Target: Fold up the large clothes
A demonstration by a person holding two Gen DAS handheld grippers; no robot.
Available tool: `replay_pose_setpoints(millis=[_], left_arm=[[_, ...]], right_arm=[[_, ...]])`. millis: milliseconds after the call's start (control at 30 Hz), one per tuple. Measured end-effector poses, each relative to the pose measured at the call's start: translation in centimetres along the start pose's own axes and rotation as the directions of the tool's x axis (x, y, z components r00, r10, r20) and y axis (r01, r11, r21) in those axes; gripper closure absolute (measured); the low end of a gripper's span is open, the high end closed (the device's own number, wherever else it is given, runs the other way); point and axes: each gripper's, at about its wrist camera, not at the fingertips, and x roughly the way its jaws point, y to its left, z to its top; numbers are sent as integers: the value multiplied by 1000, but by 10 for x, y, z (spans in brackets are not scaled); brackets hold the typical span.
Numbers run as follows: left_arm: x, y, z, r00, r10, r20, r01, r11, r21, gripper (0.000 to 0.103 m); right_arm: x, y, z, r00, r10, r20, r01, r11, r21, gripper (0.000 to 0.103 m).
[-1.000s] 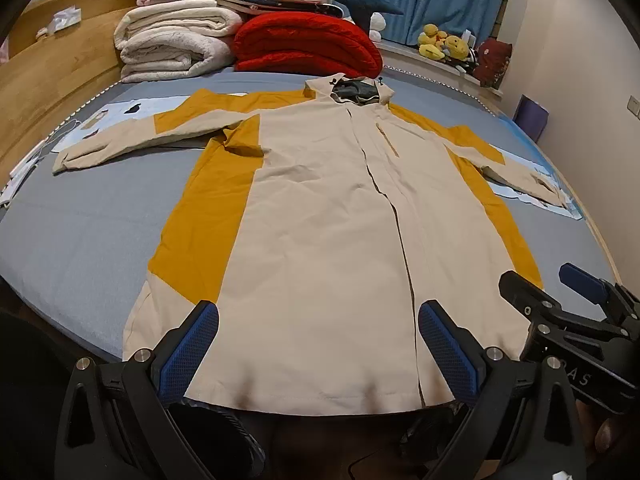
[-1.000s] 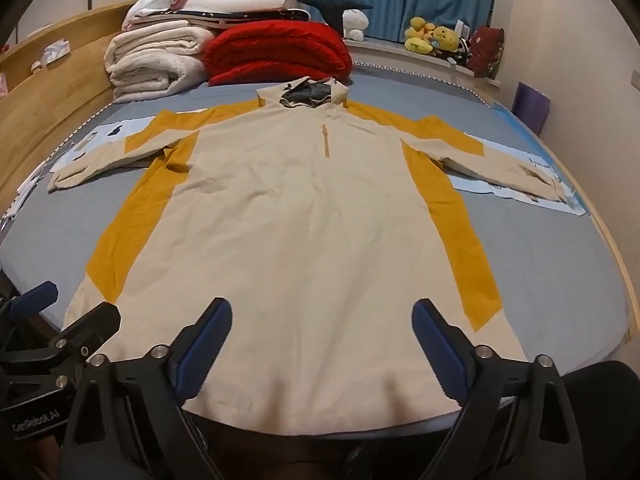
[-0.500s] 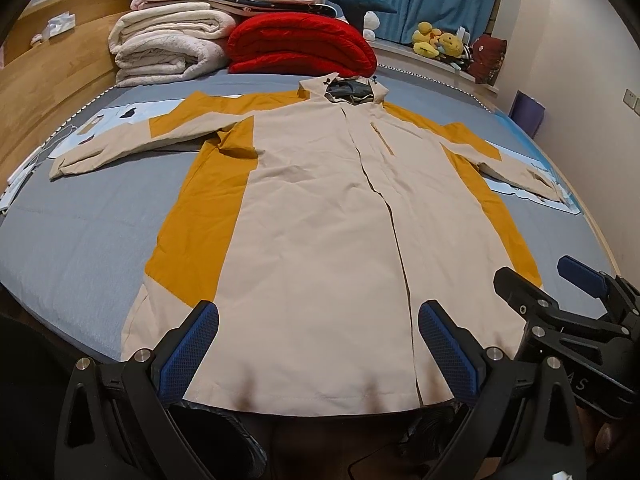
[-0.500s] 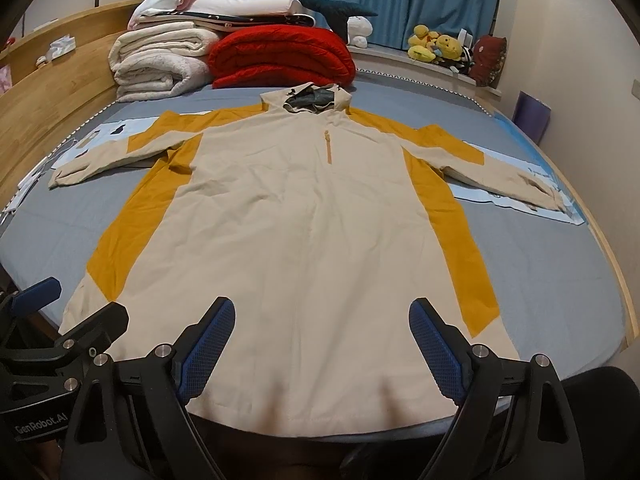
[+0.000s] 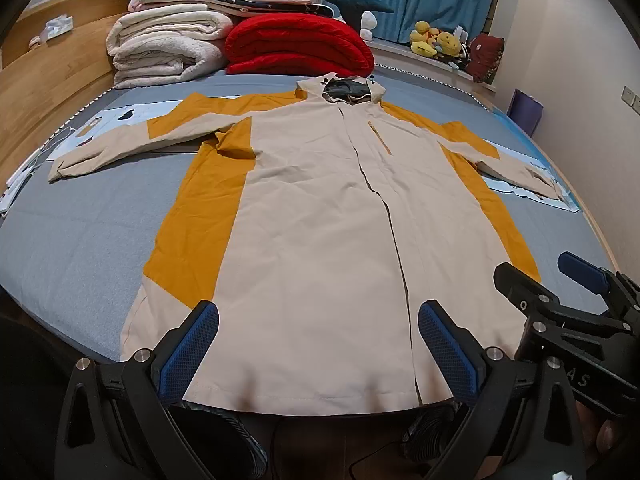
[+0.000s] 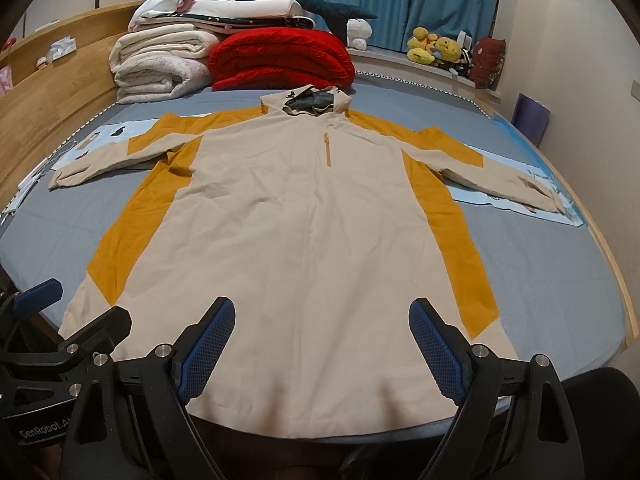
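Left gripper (image 5: 318, 344) stood wide open, holding nothing, its blue pads (image 5: 188, 350) hanging over the hem of the coat (image 5: 320, 220). Right gripper (image 6: 322, 344) was likewise wide open and empty. The coat lay flat ahead of both on the grey bed (image 5: 72, 240), sleeves spread. Only the left view showed the front placket seam clearly; the right view showed the orange chest zip (image 6: 328, 150) head-on. Folded blankets (image 6: 160, 64) lay beyond the hood.

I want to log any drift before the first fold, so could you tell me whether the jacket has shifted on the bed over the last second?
No. The jacket lies spread flat as before, its hood just short of the red blanket; only the cameras shifted slightly.
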Motion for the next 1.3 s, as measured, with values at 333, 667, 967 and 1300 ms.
replay_pose_setpoints(millis=[333, 667, 967, 1300], left_arm=[[0, 0, 0, 1000, 0, 2, 0, 1000, 1, 4], [0, 0, 0, 1000, 0, 1, 0, 1000, 1, 4], [0, -1, 0, 1000, 0, 2, 0, 1000, 2, 4], [-1, -2, 1, 1000, 0, 5, 0, 1000, 3, 4]], right_arm=[[-1, -1, 1, 1000, -3, 0, 3, 1000, 2, 15], [-1, 0, 0, 1000, -4, 1, 4, 1000, 2, 15], [-1, 0, 0, 1000, -4, 1, 4, 1000, 1, 15], [-2, -1, 1, 1000, -6, 1, 6, 1000, 0, 15]])
